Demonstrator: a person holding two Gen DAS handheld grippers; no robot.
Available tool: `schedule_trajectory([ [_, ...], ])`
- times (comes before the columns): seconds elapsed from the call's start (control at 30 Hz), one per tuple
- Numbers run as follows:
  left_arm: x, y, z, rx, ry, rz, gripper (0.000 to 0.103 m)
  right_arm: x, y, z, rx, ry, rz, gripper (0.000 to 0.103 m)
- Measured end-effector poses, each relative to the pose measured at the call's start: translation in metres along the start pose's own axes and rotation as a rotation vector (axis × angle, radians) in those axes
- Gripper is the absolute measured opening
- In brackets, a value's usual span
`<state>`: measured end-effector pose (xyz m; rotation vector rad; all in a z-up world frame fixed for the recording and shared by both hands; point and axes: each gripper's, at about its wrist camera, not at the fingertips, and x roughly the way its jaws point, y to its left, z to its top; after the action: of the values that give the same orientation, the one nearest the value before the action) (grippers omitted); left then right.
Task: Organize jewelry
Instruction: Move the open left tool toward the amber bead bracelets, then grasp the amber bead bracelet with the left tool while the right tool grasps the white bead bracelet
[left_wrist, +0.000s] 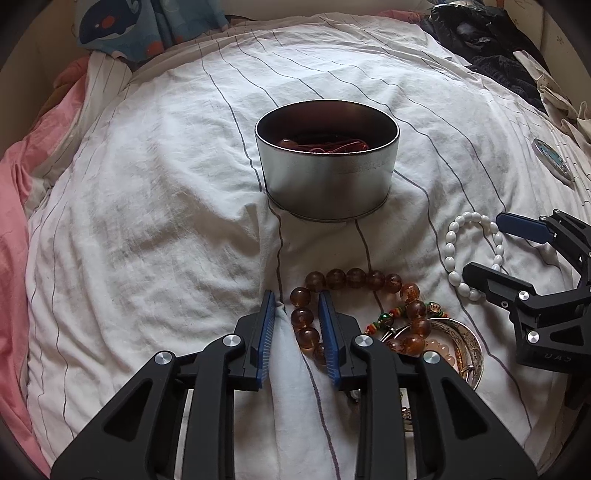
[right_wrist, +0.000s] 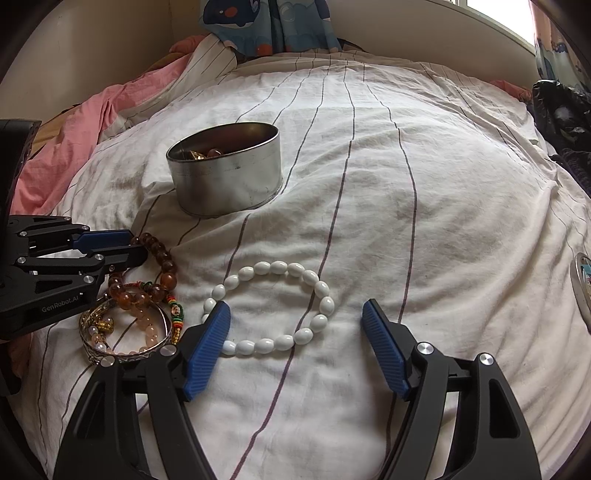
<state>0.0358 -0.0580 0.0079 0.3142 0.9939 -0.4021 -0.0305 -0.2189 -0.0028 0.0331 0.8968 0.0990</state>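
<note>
Straddling amber beads (left_wrist: 306, 325) with left tool (left_wrist: 297, 314), right tool (right_wrist: 295, 314) wide

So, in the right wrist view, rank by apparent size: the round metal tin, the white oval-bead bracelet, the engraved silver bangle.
1. White oval-bead bracelet and round metal tin: alike, and the bracelet lies nearer, so unranked.
2. Engraved silver bangle, smallest.

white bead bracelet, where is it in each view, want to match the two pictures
Left wrist view: the white bead bracelet lies at right of centre, on the striped sheet, beside the right tongs.
Right wrist view: it lies at lower centre, just ahead of those wide-open tongs.
Shared landmark: the round metal tin, beyond the bracelet in both views.
</note>
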Motion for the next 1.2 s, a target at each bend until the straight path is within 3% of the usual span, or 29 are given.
schedule_trajectory([
  [0.17, 0.000, -0.003, 0.000, 0.012, -0.003, 0.001, 0.034, -0.004, -0.003, 0.000, 0.021, -0.021, 0.005, 0.071],
  [0.3, 0.000, -0.003, 0.000, 0.018, -0.006, -0.001, 0.034, -0.002, -0.005, 0.001, 0.035, -0.007, 0.009, 0.068],
  [0.43, -0.003, -0.010, -0.001, 0.063, -0.007, -0.032, 0.011, 0.000, -0.002, 0.000, 0.012, 0.000, 0.019, 0.037],
  [0.53, -0.007, -0.009, 0.000, 0.056, -0.027, -0.049, 0.011, -0.002, -0.002, 0.000, 0.009, -0.007, 0.030, 0.019],
  [0.6, -0.014, -0.002, 0.003, 0.012, -0.066, -0.066, 0.011, -0.005, -0.004, 0.000, 0.019, -0.020, 0.047, 0.012],
  [0.7, -0.016, 0.009, 0.005, -0.037, -0.079, -0.061, 0.011, -0.006, -0.004, 0.001, 0.021, -0.025, 0.052, 0.012],
  [0.77, -0.012, 0.011, 0.004, -0.035, -0.054, -0.047, 0.011, -0.003, -0.004, 0.001, 0.025, -0.013, 0.053, 0.022],
  [0.8, -0.010, 0.010, 0.004, -0.029, -0.038, -0.046, 0.012, -0.003, -0.004, 0.001, 0.024, -0.014, 0.048, 0.033],
  [0.87, -0.003, 0.006, 0.002, -0.012, -0.006, -0.041, 0.021, -0.001, -0.002, 0.001, 0.015, -0.006, 0.039, 0.037],
  [0.93, 0.001, 0.000, 0.000, 0.015, -0.002, -0.027, 0.024, 0.002, -0.002, 0.000, 0.011, 0.009, 0.040, 0.034],
  [1.03, 0.000, 0.000, -0.001, 0.024, 0.000, -0.031, 0.020, 0.002, -0.004, 0.000, 0.014, 0.011, 0.073, 0.008],
  [1.07, -0.001, 0.000, -0.001, 0.023, -0.004, -0.039, 0.011, 0.001, -0.004, -0.001, 0.019, 0.009, 0.081, 0.008],
  [1.2, -0.011, 0.004, 0.002, -0.006, -0.048, -0.064, 0.011, -0.006, -0.013, 0.000, 0.090, -0.028, 0.171, 0.008],
])
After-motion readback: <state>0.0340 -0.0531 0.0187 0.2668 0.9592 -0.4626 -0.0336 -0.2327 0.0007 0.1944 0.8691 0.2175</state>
